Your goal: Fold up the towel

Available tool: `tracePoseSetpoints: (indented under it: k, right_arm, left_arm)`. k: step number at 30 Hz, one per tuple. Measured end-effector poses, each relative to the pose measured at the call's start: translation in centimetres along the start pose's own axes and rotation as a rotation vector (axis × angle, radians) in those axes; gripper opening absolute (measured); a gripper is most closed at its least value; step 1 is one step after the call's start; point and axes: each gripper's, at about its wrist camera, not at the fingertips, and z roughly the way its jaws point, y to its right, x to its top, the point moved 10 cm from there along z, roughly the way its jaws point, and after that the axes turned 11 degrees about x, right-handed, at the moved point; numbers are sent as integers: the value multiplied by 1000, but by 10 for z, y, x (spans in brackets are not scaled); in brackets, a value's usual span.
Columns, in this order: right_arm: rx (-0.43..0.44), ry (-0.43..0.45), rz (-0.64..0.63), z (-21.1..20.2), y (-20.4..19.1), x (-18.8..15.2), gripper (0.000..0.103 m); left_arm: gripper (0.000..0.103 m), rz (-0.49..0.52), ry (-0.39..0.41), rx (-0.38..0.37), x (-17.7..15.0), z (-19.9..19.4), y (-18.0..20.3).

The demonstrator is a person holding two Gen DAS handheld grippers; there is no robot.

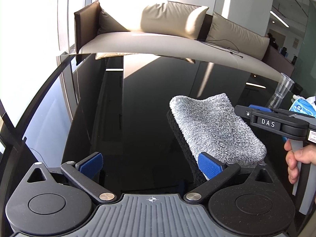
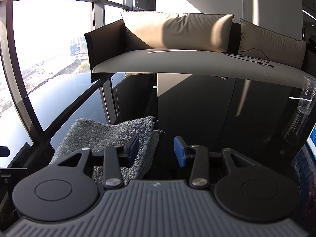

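The left gripper (image 1: 152,165) stood spread to its full width, nothing between its blue pads (image 1: 210,165); the right-hand pad lay against or just before the near edge of the towel (image 1: 213,126), and which of the two could not be told. The right gripper (image 2: 156,150) was partly spread, its pads clear of cloth on their inner faces; the left pad sat above the towel's (image 2: 110,136) near corner, the gap between the jaws showing only dark table. From the left wrist view, the right gripper (image 1: 244,111) reached in from the side near the towel's far edge, with a hand (image 1: 296,158) on its grip. Neither gripper held anything.

The towel lay on the black glossy table (image 1: 138,108) as a compact grey bundle, folded over on itself with at least two layers showing at the edges. The upper layer was bowed along the far edge and not pressed flat.

Judgement: the fold appeared largely made and the cloth released. Possibly left: flattening the top layer, squaring the corners, or one further fold, if wanted.

A clear cup (image 1: 284,85) and a blue packet (image 1: 302,106) stood well apart at the side. A sofa (image 1: 158,45) lay beyond the table.
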Motion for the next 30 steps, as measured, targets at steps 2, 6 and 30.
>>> tracePoseSetpoints:
  k: [2, 6, 30]
  right_arm:
    - [13, -14, 9, -2, -2, -3, 50]
    - [25, -31, 15, -7, -8, -7, 56]
    - [58, -77, -102, -1, -41, -26, 61]
  left_arm:
    - [102, -3, -7, 8, 1, 2, -2]
    - [102, -3, 8, 26, 2, 0, -4]
    - [102, -17, 0, 71, 3, -1, -18]
